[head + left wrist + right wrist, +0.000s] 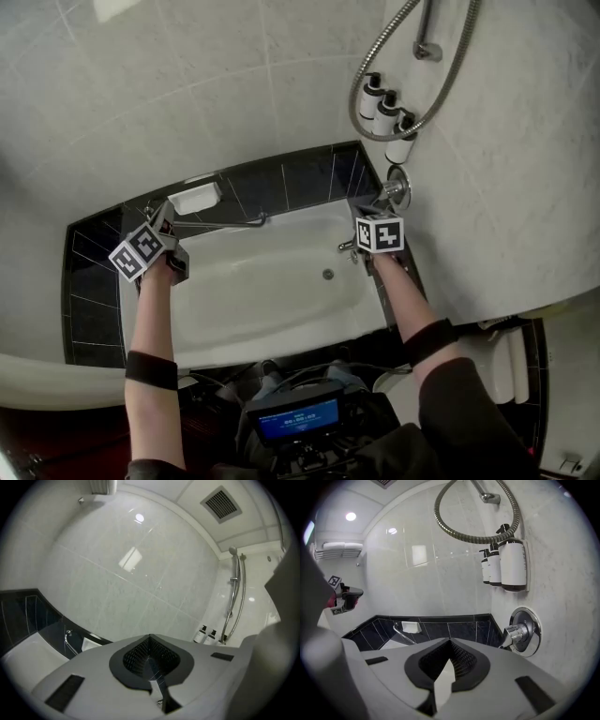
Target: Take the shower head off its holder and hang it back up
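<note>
Left gripper view: left tool [151, 660] has its jaws together and empty. The shower head [233, 551] appears seated atop the rail [241, 597], well apart from it.

Right gripper view: right tool [449, 663] is closed on nothing. The hose [464, 536] loops overhead.

Head view: both tools sit low over the bathtub [272, 281].

Advice: raise the right tool, open it early, clamp the handle, and lift clear without snagging the hose.

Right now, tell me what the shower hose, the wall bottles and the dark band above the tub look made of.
Shower hose: likely metal, ribbed coil with a silvery sheen.
Bottles: probably plastic, smooth matte white, dark pump tops.
Dark band: glazed tile, glossy with pale grout lines.
</note>
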`<state>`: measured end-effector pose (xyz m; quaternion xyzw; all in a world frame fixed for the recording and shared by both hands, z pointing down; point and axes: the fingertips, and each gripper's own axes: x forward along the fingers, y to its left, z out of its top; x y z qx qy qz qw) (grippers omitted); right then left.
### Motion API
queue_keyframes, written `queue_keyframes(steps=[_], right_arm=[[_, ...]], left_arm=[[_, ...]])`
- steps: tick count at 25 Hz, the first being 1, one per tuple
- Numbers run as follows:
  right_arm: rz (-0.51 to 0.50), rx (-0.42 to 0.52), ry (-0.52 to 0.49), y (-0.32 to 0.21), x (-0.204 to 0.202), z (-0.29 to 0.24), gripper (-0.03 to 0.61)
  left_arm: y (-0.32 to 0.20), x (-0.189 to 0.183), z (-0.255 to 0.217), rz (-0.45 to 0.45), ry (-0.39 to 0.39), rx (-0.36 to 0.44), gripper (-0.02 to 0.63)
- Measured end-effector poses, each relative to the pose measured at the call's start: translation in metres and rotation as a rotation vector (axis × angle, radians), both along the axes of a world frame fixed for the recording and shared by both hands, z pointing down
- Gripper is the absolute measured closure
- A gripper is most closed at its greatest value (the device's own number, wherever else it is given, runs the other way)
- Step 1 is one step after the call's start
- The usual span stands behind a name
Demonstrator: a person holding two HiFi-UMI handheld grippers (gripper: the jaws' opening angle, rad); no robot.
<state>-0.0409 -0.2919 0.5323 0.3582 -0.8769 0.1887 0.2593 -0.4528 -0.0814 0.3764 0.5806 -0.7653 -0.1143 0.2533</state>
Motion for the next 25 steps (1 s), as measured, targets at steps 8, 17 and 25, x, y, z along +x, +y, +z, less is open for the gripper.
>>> queue_keyframes(steps=[8,17,25], right_arm=[[-0.108,0.032,-0.089,0.045,-0.033,-0.026,0.56],[-0.217,0.062,-0.194,0.1,-0.059,-0.049,0.559],[-0.296,0.139,-0.166,0.142,-0.067,-0.046,0.558]], left_arm=[[0.025,0.034,0.007,0.073,-0.332,-0.136,0.614],[0.071,0.072,0.033,0.063,-0.476,-0.236,0.614],[0.105,0.098,0.049,0.038,-0.482,-0.262,0.614]])
